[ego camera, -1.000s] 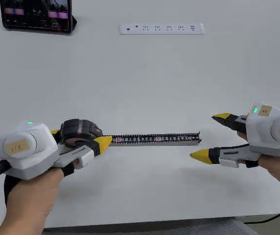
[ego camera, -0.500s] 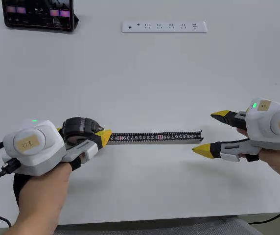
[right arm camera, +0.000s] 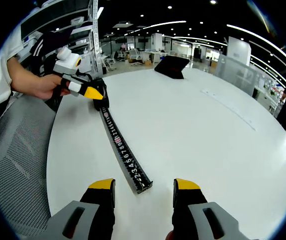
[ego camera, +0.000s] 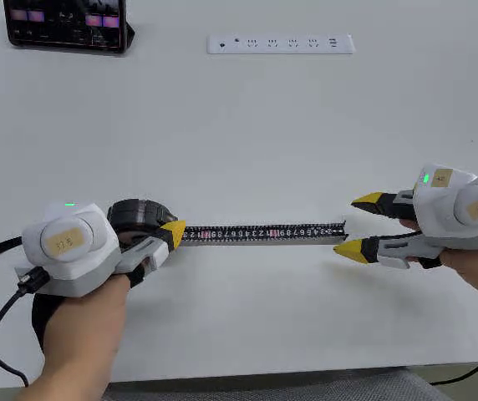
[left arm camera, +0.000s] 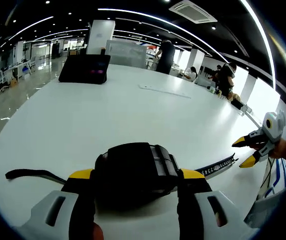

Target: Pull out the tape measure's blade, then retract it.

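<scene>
The left gripper (ego camera: 162, 237) clamps the tape measure (left arm camera: 133, 167) on the white counter (ego camera: 247, 125), its blade (ego camera: 264, 233) lying extended. The right gripper view shows the right gripper (ego camera: 358, 225) with jaws apart and the blade's tip untouched just ahead.

Left tongs (left arm camera: 137, 176) clamped tight, right tongs (ego camera: 356, 225) spread apart.

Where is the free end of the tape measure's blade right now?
In the head view, the black numbered blade's free end lies on the white table, right of centre, at the mouth of the open right claw.
</scene>
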